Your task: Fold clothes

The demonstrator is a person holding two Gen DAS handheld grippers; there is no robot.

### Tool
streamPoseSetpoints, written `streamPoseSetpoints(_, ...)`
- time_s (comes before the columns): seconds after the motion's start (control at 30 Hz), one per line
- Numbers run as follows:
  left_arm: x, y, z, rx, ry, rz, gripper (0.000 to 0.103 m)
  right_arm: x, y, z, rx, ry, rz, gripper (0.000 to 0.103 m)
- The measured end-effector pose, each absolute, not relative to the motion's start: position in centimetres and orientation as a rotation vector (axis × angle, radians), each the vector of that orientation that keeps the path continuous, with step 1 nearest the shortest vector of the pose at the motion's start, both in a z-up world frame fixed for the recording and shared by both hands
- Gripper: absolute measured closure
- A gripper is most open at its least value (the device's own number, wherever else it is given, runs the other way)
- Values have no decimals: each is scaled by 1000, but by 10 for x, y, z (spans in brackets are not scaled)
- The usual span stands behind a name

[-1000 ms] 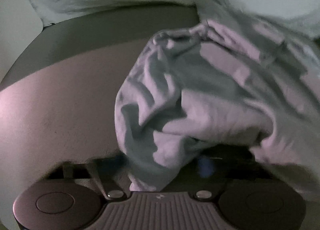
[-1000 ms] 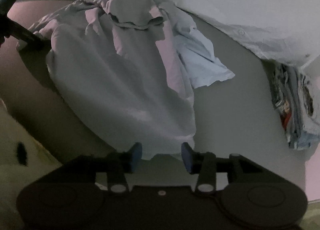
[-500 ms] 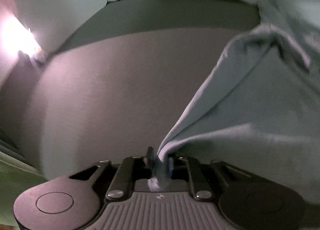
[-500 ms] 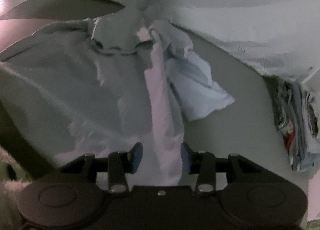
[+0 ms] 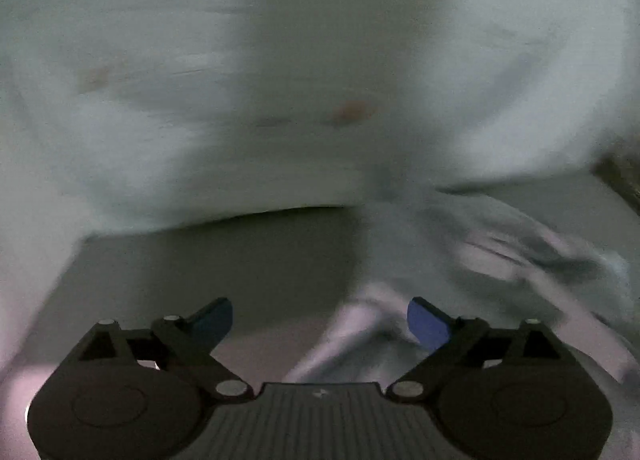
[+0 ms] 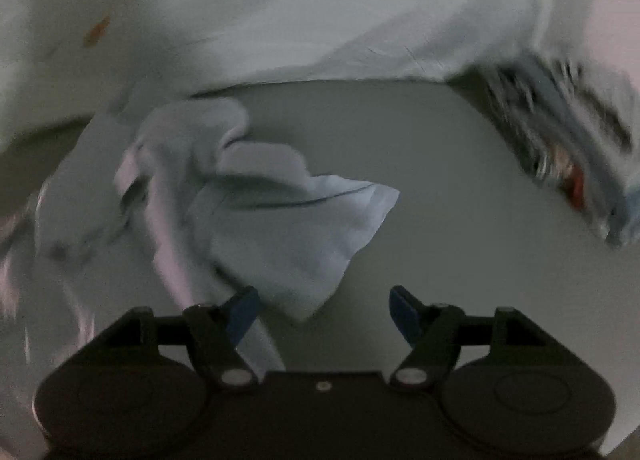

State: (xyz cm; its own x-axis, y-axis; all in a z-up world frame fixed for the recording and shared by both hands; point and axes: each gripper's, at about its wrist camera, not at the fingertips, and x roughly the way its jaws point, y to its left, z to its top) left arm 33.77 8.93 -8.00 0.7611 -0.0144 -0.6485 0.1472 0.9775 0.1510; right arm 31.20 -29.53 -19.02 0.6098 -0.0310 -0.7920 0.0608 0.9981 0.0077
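A pale grey-lilac garment (image 5: 472, 260) lies crumpled on the grey surface (image 5: 200, 260), blurred by motion. My left gripper (image 5: 320, 320) is open, with a fold of the garment lying between its blue pads. In the right wrist view the same garment (image 6: 168, 180) lies at the left, with a light blue cloth piece (image 6: 304, 232) beside it. My right gripper (image 6: 324, 310) is open and empty, just above the corner of the light blue piece.
A large white bedsheet or duvet (image 5: 304, 72) with small orange prints fills the back of both views (image 6: 280, 8). A stack of folded patterned clothes (image 6: 576, 156) sits at the far right on the grey surface (image 6: 432, 188).
My left gripper has let go of the garment and opened wide; the view swung toward the duvet. My right gripper has opened wider and moved right, toward the light blue piece.
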Motion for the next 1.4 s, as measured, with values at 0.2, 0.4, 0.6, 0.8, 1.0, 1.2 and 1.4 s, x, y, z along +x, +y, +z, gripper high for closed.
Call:
streamPoseSetpoints(0.2,359,6,-167,796,646,-432,9,365,-307,-215,128,969,-110,30)
streamPoseSetpoints(0.4,384,9,-197,839,696,-450,43,376,-301,-234,88,1013,-98,30)
streamPoseSetpoints(0.6,396,42,-181,701,687,-267,97,382,-296,-239,63,1027,-92,30)
streamPoseSetpoints(0.8,402,186,-156,273,760,264,101,380,-287,-232,-8,1001,-87,30)
streamPoseSetpoints(1.0,407,325,-132,-165,776,754,101,394,-272,-231,-75,997,-34,30)
streamPoseSetpoints(1.2,421,289,-136,-131,786,565,63,432,-255,-221,-88,923,23,30)
streamPoseSetpoints(1.4,466,209,-162,45,832,297,45,502,-225,-223,-103,819,115,30)
